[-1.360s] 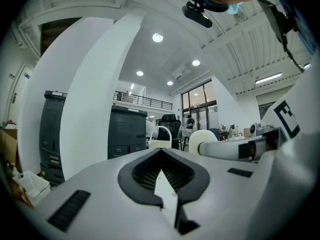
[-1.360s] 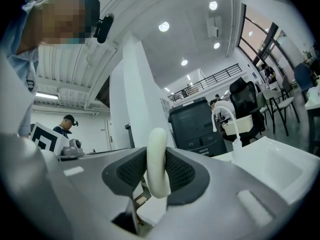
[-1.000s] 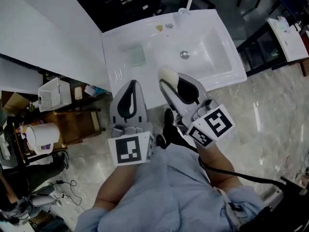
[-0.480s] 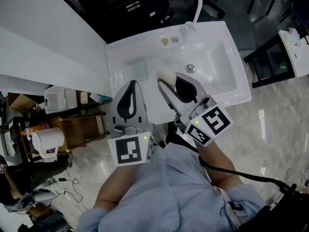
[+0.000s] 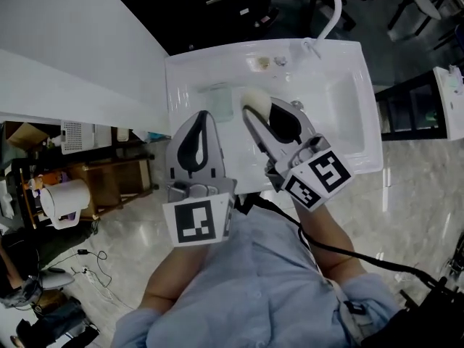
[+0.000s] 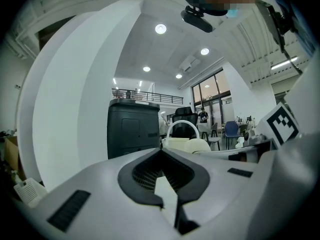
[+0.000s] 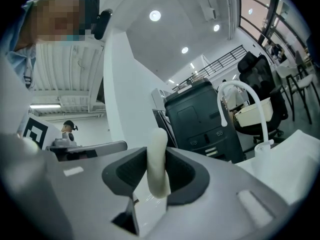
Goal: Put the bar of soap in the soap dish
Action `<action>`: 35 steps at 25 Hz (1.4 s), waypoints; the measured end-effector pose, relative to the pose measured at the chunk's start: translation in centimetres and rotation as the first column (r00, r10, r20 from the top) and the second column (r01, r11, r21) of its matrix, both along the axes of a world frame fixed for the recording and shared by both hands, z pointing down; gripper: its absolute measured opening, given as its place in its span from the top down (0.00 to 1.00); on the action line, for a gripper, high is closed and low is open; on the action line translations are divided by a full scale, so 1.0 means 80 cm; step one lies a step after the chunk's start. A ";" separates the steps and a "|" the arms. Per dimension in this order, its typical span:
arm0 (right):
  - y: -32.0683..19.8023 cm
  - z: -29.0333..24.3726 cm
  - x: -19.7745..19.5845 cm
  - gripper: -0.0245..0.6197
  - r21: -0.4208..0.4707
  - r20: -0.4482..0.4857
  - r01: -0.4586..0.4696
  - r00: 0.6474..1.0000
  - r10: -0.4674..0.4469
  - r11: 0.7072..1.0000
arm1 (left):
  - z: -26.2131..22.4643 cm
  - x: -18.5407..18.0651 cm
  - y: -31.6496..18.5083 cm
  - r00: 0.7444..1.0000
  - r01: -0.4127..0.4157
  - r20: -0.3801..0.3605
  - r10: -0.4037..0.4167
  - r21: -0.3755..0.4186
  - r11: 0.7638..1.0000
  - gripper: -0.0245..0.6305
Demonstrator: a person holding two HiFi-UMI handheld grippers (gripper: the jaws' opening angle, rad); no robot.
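The soap [image 5: 254, 96], a pale bar held on edge, is clamped between the jaws of the right gripper [image 5: 259, 113] above a white sink [image 5: 181, 71], just right of the pale green soap dish [image 5: 217, 101] on the sink's left ledge. The left gripper [image 5: 201, 119], its jaws pressed together with nothing between them, is held beside it at the sink's near edge, below the dish. A curved white faucet [image 5: 332, 6] rises at the sink's far side.
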State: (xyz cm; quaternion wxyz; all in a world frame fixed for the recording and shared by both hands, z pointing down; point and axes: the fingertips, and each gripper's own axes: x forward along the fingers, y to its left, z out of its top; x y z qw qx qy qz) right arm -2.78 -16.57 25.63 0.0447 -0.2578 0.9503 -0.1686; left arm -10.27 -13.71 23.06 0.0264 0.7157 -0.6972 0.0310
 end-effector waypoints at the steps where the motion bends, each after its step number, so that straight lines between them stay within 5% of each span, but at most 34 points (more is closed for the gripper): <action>1: -0.006 0.006 -0.006 0.79 -0.007 -0.005 0.002 1.000 -0.002 1.000 | 0.005 -0.006 -0.007 1.000 0.001 -0.005 -0.001 -0.005 1.000 0.96; 16: -0.070 0.126 -0.091 0.79 -0.190 -0.061 -0.030 0.998 0.018 0.981 | 0.087 -0.063 -0.085 0.991 -0.130 -0.051 0.124 -0.131 0.983 0.96; 35: -0.092 0.239 -0.126 0.79 -0.314 -0.144 -0.069 0.989 0.024 0.947 | 0.173 -0.094 -0.117 0.979 -0.186 -0.130 0.157 -0.251 0.950 0.96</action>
